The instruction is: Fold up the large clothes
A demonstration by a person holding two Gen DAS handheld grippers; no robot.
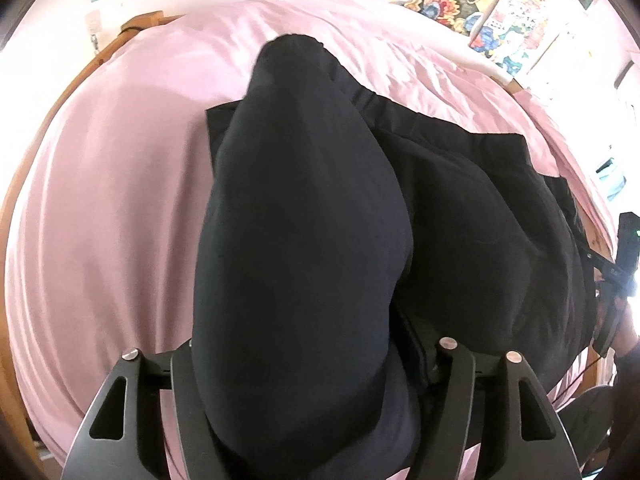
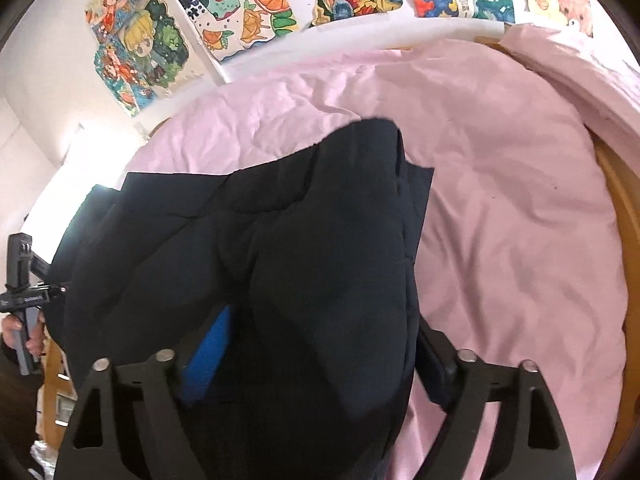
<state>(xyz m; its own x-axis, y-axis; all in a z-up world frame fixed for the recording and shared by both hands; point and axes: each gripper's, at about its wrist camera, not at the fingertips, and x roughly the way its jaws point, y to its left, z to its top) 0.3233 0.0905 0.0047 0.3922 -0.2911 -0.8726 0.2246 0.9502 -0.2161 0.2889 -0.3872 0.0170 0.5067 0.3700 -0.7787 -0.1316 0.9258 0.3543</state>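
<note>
Dark padded jacket (image 1: 460, 216) lies at frame centre on pink bedsheet (image 1: 100, 200), sleeve end at upper centre. Left gripper (image 1: 304, 392) at bottom centre, clamped on bulging jacket fold. Right gripper (image 2: 312, 384) at bottom centre, clamped on jacket edge; blue lining (image 2: 208, 356) beside left finger. Colourful drawings (image 2: 224, 12) along top.

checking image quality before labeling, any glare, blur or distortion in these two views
Left wrist view: strong fisheye bending of the pink bedsheet, blown-out glare at the left and right edges, the dark jacket nearly featureless and hiding the left tool. Right wrist view: overexposed white patch at left, wall drawings sharp, jacket folds faintly readable, right tool covered by cloth.
</note>
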